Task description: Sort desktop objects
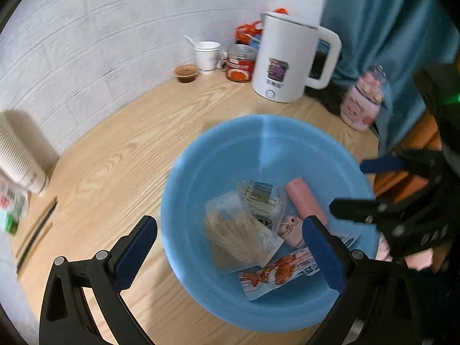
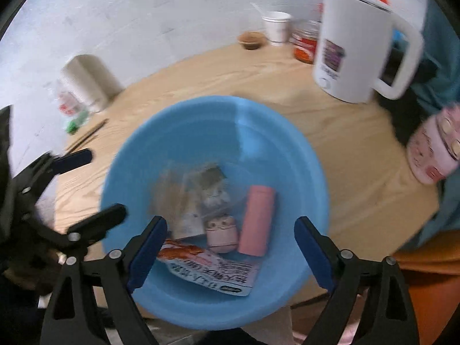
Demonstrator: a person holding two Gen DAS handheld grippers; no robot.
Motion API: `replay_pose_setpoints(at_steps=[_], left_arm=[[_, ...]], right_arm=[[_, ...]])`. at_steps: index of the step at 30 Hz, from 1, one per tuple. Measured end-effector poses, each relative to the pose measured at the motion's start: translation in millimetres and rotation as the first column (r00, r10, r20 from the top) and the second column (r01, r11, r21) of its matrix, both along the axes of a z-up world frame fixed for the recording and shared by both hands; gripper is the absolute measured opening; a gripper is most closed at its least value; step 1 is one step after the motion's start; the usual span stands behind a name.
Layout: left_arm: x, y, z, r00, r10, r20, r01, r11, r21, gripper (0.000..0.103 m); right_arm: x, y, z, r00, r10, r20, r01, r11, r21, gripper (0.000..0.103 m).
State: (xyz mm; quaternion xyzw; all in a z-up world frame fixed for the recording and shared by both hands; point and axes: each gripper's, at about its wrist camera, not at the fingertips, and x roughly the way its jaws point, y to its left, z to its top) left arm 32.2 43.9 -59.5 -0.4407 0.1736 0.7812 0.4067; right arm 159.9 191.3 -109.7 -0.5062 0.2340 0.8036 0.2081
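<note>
A blue plastic basin (image 1: 218, 155) (image 2: 273, 132) stands on the wooden table near its front edge. In it lie a bag of toothpicks (image 1: 235, 238) (image 2: 172, 198), a bag of cotton swabs (image 1: 263, 198), a pink roll (image 1: 304, 198) (image 2: 257, 221), a small pink case (image 1: 289, 230) (image 2: 221, 235) and a printed snack packet (image 1: 276, 273) (image 2: 212, 270). My left gripper (image 1: 230, 250) is open and empty over the basin's near left side. My right gripper (image 2: 230, 250) is open and empty over its near rim; it also shows in the left wrist view (image 1: 345, 187).
A white kettle (image 1: 287, 57) (image 2: 353, 49), a red jar (image 1: 240, 63), a paper cup (image 1: 207, 56), a sauce cup (image 1: 187, 73) and a pink bottle (image 1: 362, 103) (image 2: 434, 152) stand at the back. A stack of paper cups (image 1: 17, 155) and chopsticks (image 1: 37, 230) lie left.
</note>
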Motion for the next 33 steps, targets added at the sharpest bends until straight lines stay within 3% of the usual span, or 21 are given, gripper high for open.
replay_pose_setpoints(at_steps=[7, 33], left_arm=[[9.5, -2.6, 5.4, 0.999, 0.031, -0.006, -0.031, 0.999, 0.023, 0.102], [-12.2, -24.3, 3.9, 0.987, 0.161, -0.002, -0.161, 0.987, -0.007, 0.103]], right_arm=[[-10.2, -0.6, -4.6, 0.999, -0.027, 0.037, 0.025, 0.999, 0.047, 0.101], [-26.2, -12.0, -17.5, 0.998, 0.015, 0.068, -0.016, 1.0, 0.011, 0.102]])
